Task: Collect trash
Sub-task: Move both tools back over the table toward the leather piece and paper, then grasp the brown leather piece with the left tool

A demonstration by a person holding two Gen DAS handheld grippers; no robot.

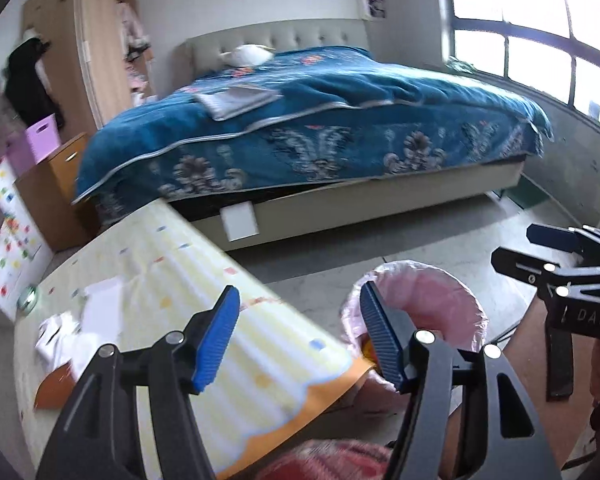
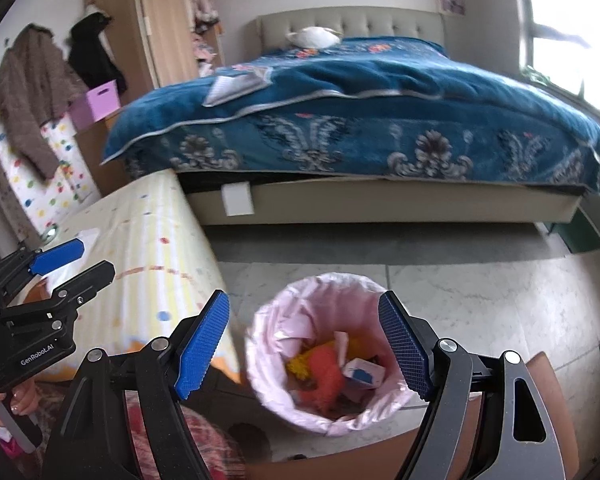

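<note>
Both hand-held grippers empty, jaws wide: right [image 2: 304, 350] over bin [image 2: 328, 360]; left [image 1: 300, 336] nearer white scraps, probably tissue [image 1: 100, 308], far-left on surface [image 1: 204, 280].

daylight from window [image 1: 512, 36] | glare | motion blur | fisheye edges

White scraps [image 1: 96, 312] on table blurred, bin [image 1: 452, 304] contents partly hidden by left gripper [image 1: 300, 340]
</note>
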